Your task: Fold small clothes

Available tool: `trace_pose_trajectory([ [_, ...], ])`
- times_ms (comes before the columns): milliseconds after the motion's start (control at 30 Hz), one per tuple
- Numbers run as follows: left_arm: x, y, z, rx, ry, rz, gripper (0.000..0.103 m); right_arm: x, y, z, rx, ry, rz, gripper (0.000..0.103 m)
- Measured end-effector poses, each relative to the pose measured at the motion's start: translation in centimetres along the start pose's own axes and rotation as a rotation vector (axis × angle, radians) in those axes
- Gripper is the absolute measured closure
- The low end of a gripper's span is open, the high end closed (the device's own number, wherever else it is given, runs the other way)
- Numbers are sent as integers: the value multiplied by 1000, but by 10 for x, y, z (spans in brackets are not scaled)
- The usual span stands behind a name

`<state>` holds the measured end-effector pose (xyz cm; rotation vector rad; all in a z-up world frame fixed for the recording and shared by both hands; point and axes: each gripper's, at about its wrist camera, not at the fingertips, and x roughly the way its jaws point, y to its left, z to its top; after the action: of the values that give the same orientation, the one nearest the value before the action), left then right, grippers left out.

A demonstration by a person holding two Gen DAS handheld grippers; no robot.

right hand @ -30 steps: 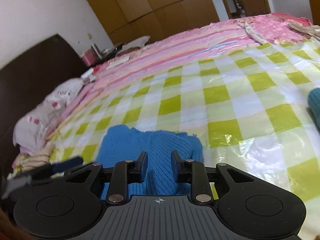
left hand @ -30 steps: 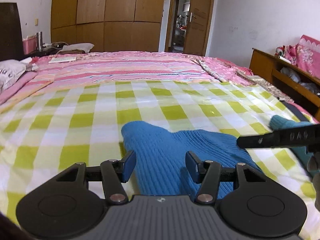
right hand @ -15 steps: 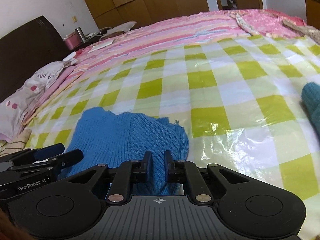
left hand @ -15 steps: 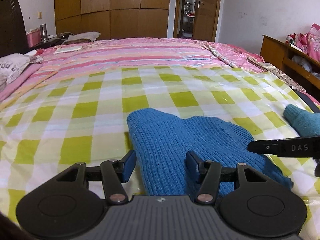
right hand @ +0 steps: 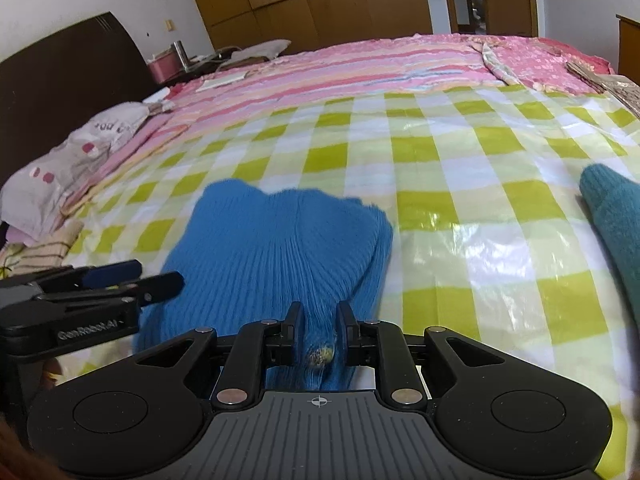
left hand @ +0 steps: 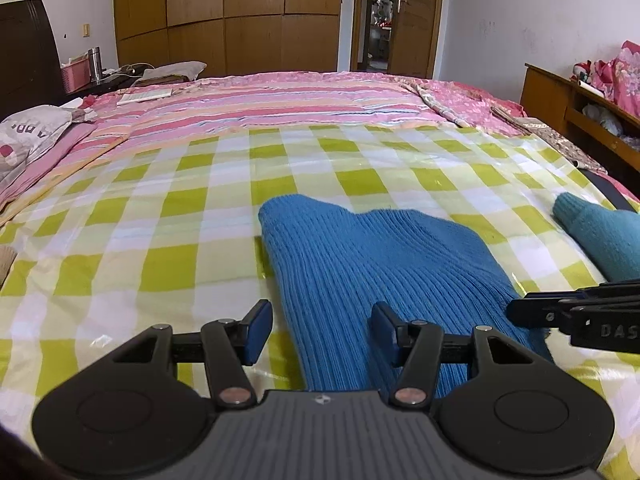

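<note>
A blue ribbed knit garment [left hand: 380,264] lies on the green-and-white checked plastic sheet [left hand: 168,240] on the bed. My left gripper [left hand: 322,330] is open over its near left edge, holding nothing. My right gripper [right hand: 318,330] is shut on a bunched fold of the blue knit garment [right hand: 280,248], which gathers into pleats toward the jaws. The right gripper shows in the left wrist view [left hand: 576,312] at the garment's right side. The left gripper shows in the right wrist view [right hand: 132,284] at the garment's left side.
A teal knit item [left hand: 600,236] lies on the sheet to the right, also in the right wrist view [right hand: 616,216]. A pink striped bedspread [left hand: 260,104] covers the far bed. A pillow [right hand: 72,152] lies left. A wooden shelf [left hand: 580,96] stands right.
My right gripper closed on the blue garment's near edge and bunched it into pleats. The garment now lies farther forward in both views. My left gripper stayed open.
</note>
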<state>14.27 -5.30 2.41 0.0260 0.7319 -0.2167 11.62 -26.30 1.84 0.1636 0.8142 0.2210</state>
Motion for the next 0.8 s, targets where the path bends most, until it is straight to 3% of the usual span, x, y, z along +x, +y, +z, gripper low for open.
trace_pose_trajectory([
  [467,-17,-10,-17,9,34,7,42,-26,5,-16,-3,-17,-36,85],
  [633,-27,-15,-34,5,42,33,29,-45,13,-35,11,-12,-16,84],
  [800,-37,-24,-50,36,50,111,11,-53,26,-57,-27,-9,-42,79],
])
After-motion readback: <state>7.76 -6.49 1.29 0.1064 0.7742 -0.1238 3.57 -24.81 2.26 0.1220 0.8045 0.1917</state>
